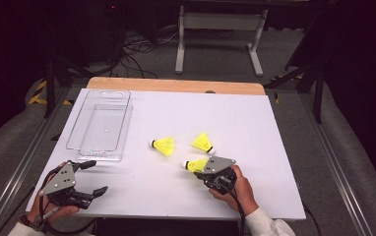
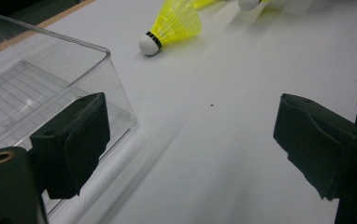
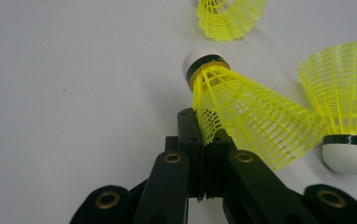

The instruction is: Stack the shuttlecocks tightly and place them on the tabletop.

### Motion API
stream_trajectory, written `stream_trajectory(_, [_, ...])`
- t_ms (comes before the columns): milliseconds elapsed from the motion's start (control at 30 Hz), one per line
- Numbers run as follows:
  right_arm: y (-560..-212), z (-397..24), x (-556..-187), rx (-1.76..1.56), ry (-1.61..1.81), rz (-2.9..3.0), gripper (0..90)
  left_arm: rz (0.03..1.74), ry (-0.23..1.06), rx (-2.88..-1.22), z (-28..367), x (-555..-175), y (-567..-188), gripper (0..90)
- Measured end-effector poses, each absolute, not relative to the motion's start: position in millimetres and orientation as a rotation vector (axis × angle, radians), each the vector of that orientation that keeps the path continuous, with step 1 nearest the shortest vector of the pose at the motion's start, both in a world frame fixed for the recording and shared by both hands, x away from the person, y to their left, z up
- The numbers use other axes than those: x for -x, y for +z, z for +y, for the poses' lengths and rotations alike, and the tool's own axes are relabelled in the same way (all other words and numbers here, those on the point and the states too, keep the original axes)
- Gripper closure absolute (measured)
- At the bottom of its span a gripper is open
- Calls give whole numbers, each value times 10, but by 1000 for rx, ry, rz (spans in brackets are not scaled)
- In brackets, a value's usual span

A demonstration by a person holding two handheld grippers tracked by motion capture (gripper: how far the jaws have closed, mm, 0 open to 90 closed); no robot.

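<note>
One shuttlecock lay pinched in the right gripper's jaws, cork pointing towards the tray; the left gripper gaped wide.

White table: shuttlecocks, clear tray

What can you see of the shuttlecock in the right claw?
The shuttlecock has a yellow mesh skirt that looks like plastic, a white rounded cork and a black band between them. It lies on its side on the white table, cork pointing away from the right claw, which is shut on the skirt's wall. Two more shuttlecocks lie close by, apart from it.
</note>
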State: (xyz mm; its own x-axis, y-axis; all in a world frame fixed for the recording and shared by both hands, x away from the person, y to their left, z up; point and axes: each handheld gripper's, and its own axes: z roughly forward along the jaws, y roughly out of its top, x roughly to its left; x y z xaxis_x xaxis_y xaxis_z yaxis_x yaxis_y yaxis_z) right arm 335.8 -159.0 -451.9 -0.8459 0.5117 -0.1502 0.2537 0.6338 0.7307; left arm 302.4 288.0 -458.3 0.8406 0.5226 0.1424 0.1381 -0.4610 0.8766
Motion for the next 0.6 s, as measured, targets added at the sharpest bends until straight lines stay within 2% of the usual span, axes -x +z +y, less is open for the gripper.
stream_trajectory(600, [-4437,-1402,-3532,-602,1082,2447,894,481,484,-2031,2879,-3029,-4588,117])
